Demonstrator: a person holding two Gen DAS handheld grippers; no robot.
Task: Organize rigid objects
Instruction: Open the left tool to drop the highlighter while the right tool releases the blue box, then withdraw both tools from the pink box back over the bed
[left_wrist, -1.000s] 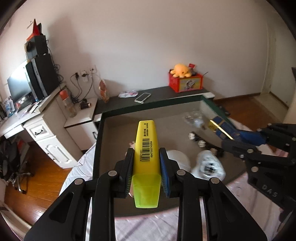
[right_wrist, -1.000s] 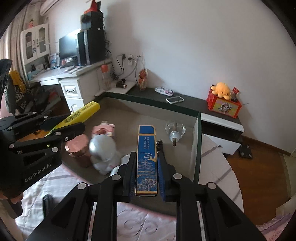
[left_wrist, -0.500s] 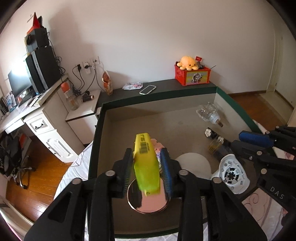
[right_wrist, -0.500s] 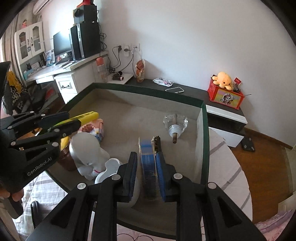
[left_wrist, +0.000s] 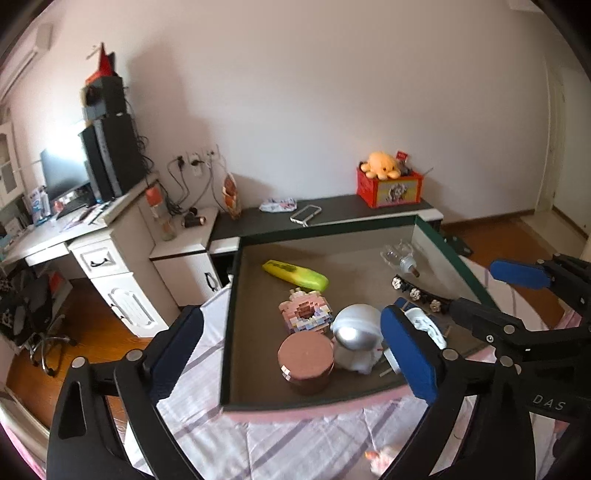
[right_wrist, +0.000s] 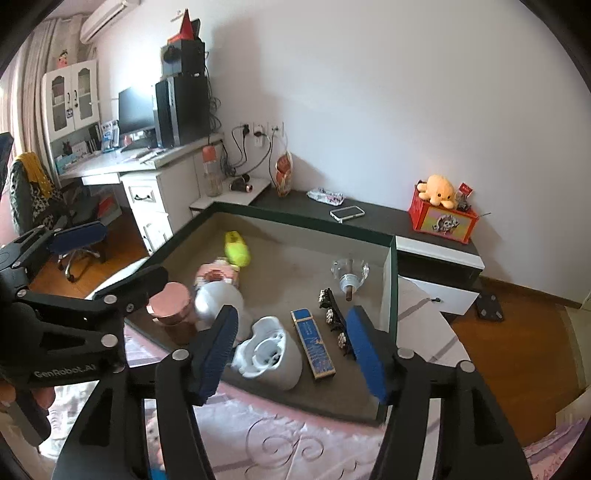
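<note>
Both tongs, left and right, released, empty; risks knocking crowded figurine reaching into tray.

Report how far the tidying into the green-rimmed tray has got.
Done, by the look of it: the yellow highlighter and blue box lie in the tray, alongside the pink block donut, copper jar, silver figure and hair clip. In hand: nothing; the left gripper and right gripper are both open. Left: nothing obvious shows outside the tray.
</note>
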